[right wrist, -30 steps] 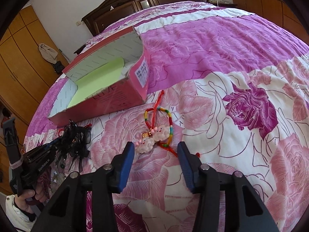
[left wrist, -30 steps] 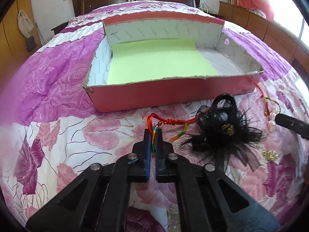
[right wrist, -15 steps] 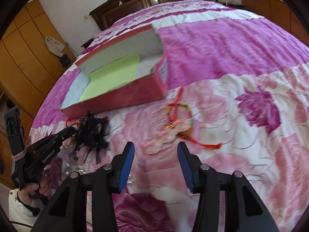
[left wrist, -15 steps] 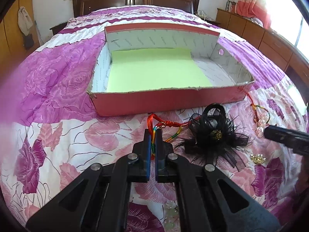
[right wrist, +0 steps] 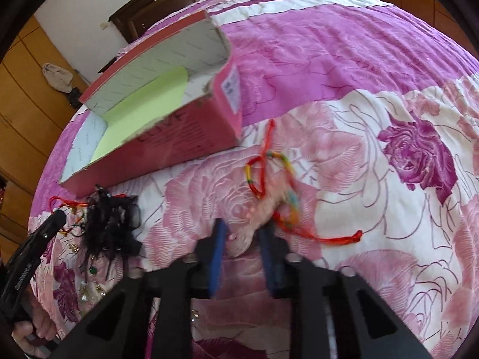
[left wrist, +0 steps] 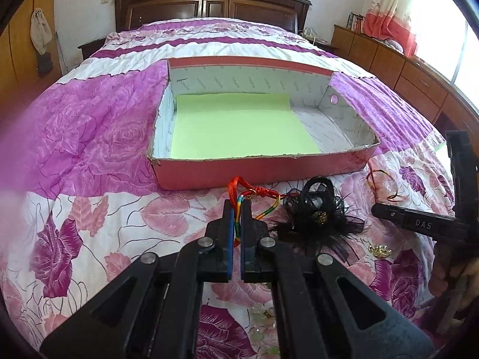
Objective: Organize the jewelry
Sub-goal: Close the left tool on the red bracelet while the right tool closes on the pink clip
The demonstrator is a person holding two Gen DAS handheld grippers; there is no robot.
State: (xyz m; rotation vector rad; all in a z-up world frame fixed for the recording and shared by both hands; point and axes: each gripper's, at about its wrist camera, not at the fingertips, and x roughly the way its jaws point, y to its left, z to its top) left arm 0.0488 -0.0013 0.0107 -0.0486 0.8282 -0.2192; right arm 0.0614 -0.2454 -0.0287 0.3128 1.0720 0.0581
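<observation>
A pink box (left wrist: 263,173) with a green liner lies open on the bed; it also shows in the right wrist view (right wrist: 185,137). My left gripper (left wrist: 237,209) is shut on a rainbow cord bracelet (left wrist: 254,194) just in front of the box. A black feathered hair clip (left wrist: 320,218) lies to its right. My right gripper (right wrist: 244,233) is partly open around a second rainbow bracelet with pink charms (right wrist: 269,191) on the bedspread; the view is blurred.
Small gold pieces (left wrist: 380,249) and green beads (left wrist: 263,320) lie on the floral bedspread near the clip. The other gripper's body (left wrist: 419,224) shows at the right. A headboard and wardrobes stand behind the bed.
My right gripper has moved forward onto the charm bracelet and its jaws have narrowed. My left gripper has stayed shut on the cord and lifted slightly.
</observation>
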